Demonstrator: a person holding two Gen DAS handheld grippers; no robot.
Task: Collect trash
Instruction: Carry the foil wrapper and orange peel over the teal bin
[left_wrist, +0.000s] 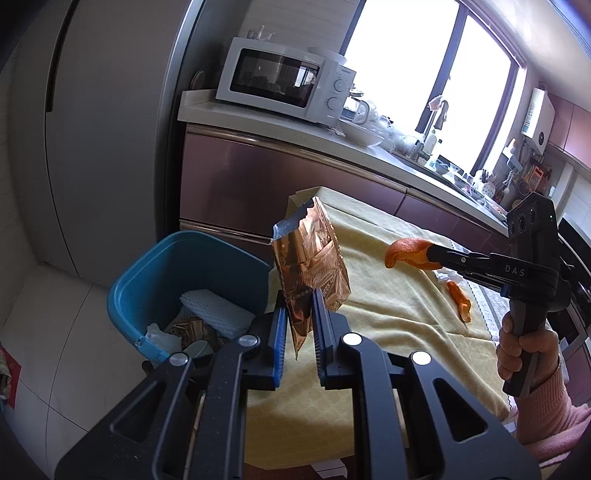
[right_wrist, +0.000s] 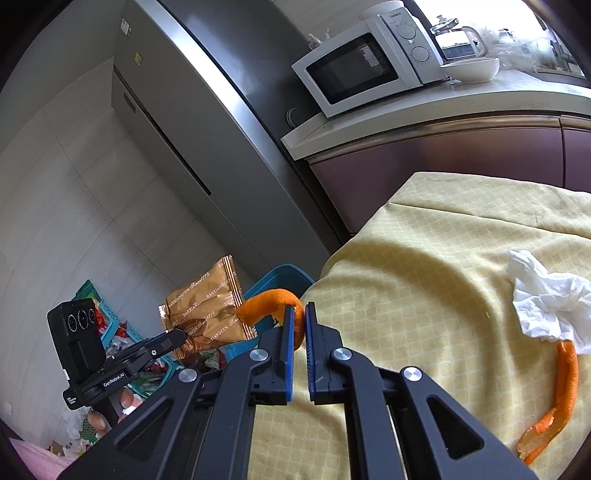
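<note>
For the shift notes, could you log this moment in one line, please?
left gripper: holds wrapper | right gripper: holds orange peel | bin: beside table

The desk (right_wrist: 424, 258) is covered by a pale yellow cloth (right_wrist: 369, 424) with a faint lattice pattern, which drapes over the edges and lies in soft folds. On the cloth, toward the right of the right wrist view, lies a crumpled white tissue (right_wrist: 546, 299); a long strip of orange peel (right_wrist: 561, 391) lies just below it, its upper end touching the tissue — possibly tucked under it, though the view does not settle that. Beside the desk's end, on the pale tiled floor (left_wrist: 55, 314), stands a blue bin (left_wrist: 162, 273) — close against the hanging cloth.
</note>
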